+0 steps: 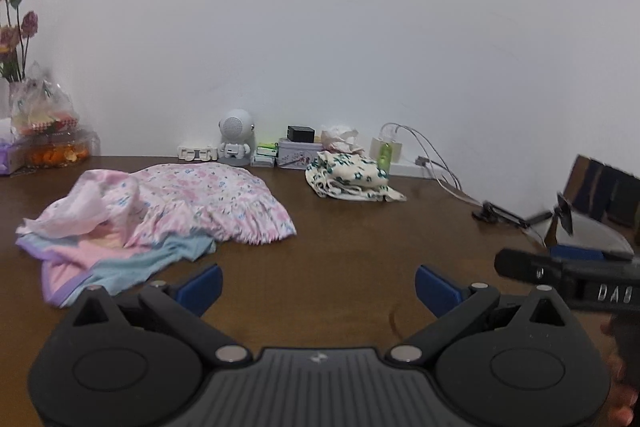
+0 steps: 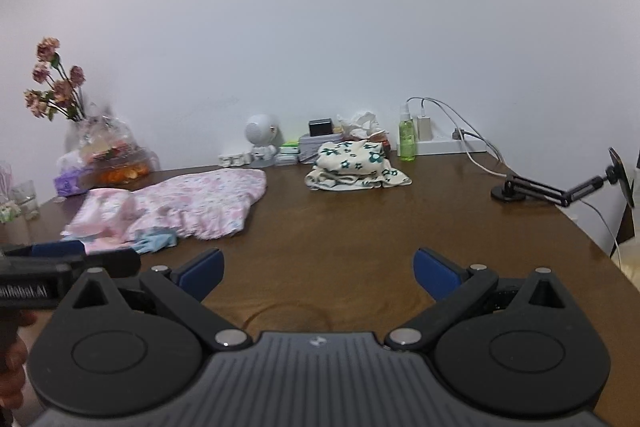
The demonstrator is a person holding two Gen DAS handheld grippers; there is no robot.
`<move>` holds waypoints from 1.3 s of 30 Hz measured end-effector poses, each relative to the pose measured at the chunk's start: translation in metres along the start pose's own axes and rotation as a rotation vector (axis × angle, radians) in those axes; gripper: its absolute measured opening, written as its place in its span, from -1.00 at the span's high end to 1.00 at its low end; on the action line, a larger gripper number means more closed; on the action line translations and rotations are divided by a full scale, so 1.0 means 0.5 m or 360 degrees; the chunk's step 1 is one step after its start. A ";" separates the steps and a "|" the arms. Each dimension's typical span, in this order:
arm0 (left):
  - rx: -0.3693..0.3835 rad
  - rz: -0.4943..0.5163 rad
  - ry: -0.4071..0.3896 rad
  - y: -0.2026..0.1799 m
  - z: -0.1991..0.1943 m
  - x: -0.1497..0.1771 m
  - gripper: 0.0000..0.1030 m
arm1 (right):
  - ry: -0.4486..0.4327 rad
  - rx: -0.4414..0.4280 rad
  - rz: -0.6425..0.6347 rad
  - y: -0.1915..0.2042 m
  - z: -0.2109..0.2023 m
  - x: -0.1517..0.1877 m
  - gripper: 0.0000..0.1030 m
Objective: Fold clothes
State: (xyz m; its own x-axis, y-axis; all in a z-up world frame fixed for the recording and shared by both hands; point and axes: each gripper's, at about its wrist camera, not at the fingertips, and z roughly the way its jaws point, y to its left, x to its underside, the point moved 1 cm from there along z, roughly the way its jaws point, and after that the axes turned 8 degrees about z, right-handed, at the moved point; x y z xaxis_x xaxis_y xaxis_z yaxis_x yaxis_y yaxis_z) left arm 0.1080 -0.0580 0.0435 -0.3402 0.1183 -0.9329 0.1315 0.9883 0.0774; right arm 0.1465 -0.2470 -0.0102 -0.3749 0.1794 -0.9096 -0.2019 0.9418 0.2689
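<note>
A crumpled heap of pink floral clothes [image 1: 192,203] with a pink, blue and purple garment [image 1: 100,263] under it lies on the left of the brown table [image 1: 360,247]. A folded cream cloth with dark green flowers [image 1: 348,177] sits at the back near the wall. My left gripper [image 1: 318,285] hovers open over bare table, just right of the heap, holding nothing. My right gripper [image 2: 318,269] is open too, over the table's front middle, empty. The heap [image 2: 192,203] and the flowered cloth [image 2: 354,167] show in the right wrist view as well.
Along the wall stand a small white robot speaker [image 1: 236,135], a tin box [image 1: 298,153], a green bottle [image 2: 407,139], a power strip with cables [image 2: 448,145], and flowers with wrapped goods [image 1: 44,123]. A black phone arm [image 2: 560,191] stands at the right edge.
</note>
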 end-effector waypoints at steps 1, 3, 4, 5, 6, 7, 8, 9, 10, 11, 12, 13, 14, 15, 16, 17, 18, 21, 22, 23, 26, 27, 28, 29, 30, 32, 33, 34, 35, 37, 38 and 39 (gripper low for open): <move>-0.0018 0.0016 0.0005 -0.005 -0.016 0.010 -1.00 | -0.0003 0.0007 -0.0008 0.009 -0.017 0.010 -0.99; -0.0033 0.0021 0.0040 -0.011 -0.046 0.028 -1.00 | -0.0004 0.0022 -0.0027 0.028 -0.050 0.030 -0.99; -0.0030 0.0009 0.0058 -0.012 -0.059 0.037 -1.00 | 0.0003 0.0031 -0.0033 0.038 -0.064 0.040 -0.99; -0.0024 -0.0002 0.0070 -0.012 -0.072 0.045 -1.00 | 0.0013 0.0037 -0.0035 0.049 -0.076 0.050 -0.99; -0.0018 -0.0012 0.0081 -0.012 -0.086 0.052 -0.99 | 0.0025 0.0034 -0.0041 0.061 -0.091 0.063 -0.99; -0.0025 -0.0014 0.0079 -0.012 -0.098 0.058 -0.99 | 0.0031 0.0040 -0.0045 0.071 -0.104 0.073 -0.99; -0.0034 -0.0015 0.0074 -0.011 -0.110 0.064 -0.99 | 0.0035 0.0046 -0.0049 0.079 -0.116 0.083 -0.99; -0.0043 -0.0016 0.0069 -0.010 -0.122 0.069 -0.99 | 0.0040 0.0049 -0.0053 0.086 -0.128 0.092 -0.99; -0.0053 -0.0017 0.0064 -0.009 -0.134 0.075 -0.99 | 0.0044 0.0048 -0.0057 0.093 -0.139 0.100 -0.99; -0.0062 -0.0018 0.0060 -0.008 -0.146 0.080 -0.99 | 0.0047 0.0049 -0.0062 0.098 -0.149 0.107 -0.99; -0.0071 -0.0019 0.0055 -0.008 -0.158 0.086 -0.99 | 0.0049 0.0052 -0.0067 0.103 -0.159 0.114 -0.99; -0.0081 -0.0022 0.0052 -0.007 -0.166 0.090 -0.99 | 0.0049 0.0057 -0.0071 0.108 -0.168 0.119 -0.99; -0.0091 -0.0025 0.0049 -0.006 -0.173 0.093 -0.99 | 0.0049 0.0060 -0.0068 0.110 -0.174 0.122 -0.99; -0.0101 -0.0028 0.0044 -0.005 -0.180 0.096 -0.99 | 0.0048 0.0063 -0.0063 0.111 -0.180 0.125 -0.99; -0.0096 -0.0036 0.0033 -0.004 -0.186 0.099 -0.99 | 0.0047 0.0065 -0.0057 0.113 -0.186 0.128 -0.99; -0.0089 -0.0045 0.0020 -0.003 -0.192 0.102 -0.99 | 0.0047 0.0068 -0.0052 0.115 -0.192 0.131 -0.99; -0.0081 -0.0055 0.0007 -0.002 -0.198 0.106 -0.99 | 0.0046 0.0071 -0.0046 0.116 -0.198 0.134 -0.99; -0.0080 -0.0057 0.0001 -0.003 -0.205 0.110 -0.99 | 0.0062 0.0077 -0.0039 0.117 -0.206 0.140 -0.99; -0.0080 -0.0058 0.0000 -0.004 -0.207 0.111 -0.99 | 0.0067 0.0078 -0.0035 0.117 -0.208 0.143 -0.99; -0.0080 -0.0058 -0.0002 -0.004 -0.209 0.112 -0.99 | 0.0073 0.0079 -0.0030 0.117 -0.209 0.145 -0.99; -0.0081 -0.0060 -0.0006 -0.006 -0.216 0.116 -0.99 | 0.0083 0.0081 -0.0021 0.117 -0.214 0.151 -0.99; -0.0081 -0.0060 -0.0007 -0.007 -0.218 0.117 -0.99 | 0.0084 0.0083 -0.0022 0.117 -0.216 0.153 -0.99; -0.0081 -0.0061 -0.0009 -0.007 -0.220 0.119 -0.99 | 0.0084 0.0085 -0.0023 0.118 -0.218 0.154 -0.99; -0.0081 -0.0061 -0.0010 -0.008 -0.222 0.120 -0.99 | 0.0082 0.0086 -0.0023 0.118 -0.219 0.155 -0.99; -0.0081 -0.0062 -0.0012 -0.008 -0.225 0.121 -0.99 | 0.0080 0.0086 -0.0022 0.118 -0.221 0.156 -0.99; -0.0085 -0.0061 -0.0015 -0.009 -0.228 0.123 -0.99 | 0.0076 0.0087 -0.0021 0.118 -0.225 0.157 -0.99; -0.0089 -0.0063 -0.0017 -0.010 -0.231 0.123 -0.99 | 0.0074 0.0087 -0.0021 0.118 -0.227 0.158 -0.99; -0.0092 -0.0065 -0.0017 -0.010 -0.232 0.123 -0.99 | 0.0073 0.0088 -0.0022 0.118 -0.228 0.158 -0.99; -0.0095 -0.0066 -0.0016 -0.010 -0.232 0.123 -0.99 | 0.0072 0.0088 -0.0022 0.118 -0.229 0.158 -0.99; -0.0098 -0.0072 -0.0016 -0.010 -0.234 0.123 -0.99 | 0.0071 0.0088 -0.0023 0.118 -0.231 0.159 -0.99; -0.0099 -0.0074 -0.0016 -0.010 -0.235 0.123 -0.99 | 0.0071 0.0088 -0.0022 0.118 -0.232 0.159 -0.99; -0.0100 -0.0075 -0.0017 -0.010 -0.236 0.123 -0.99 | 0.0071 0.0088 -0.0022 0.118 -0.232 0.159 -0.99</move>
State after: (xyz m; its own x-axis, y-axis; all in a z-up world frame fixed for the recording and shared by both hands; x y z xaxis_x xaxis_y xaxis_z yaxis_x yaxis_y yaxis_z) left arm -0.0237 -0.0444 0.0272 -0.3349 0.0708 -0.9396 0.0570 0.9969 0.0548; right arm -0.0002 -0.2103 -0.0299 -0.4127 0.1548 -0.8976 -0.1573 0.9585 0.2376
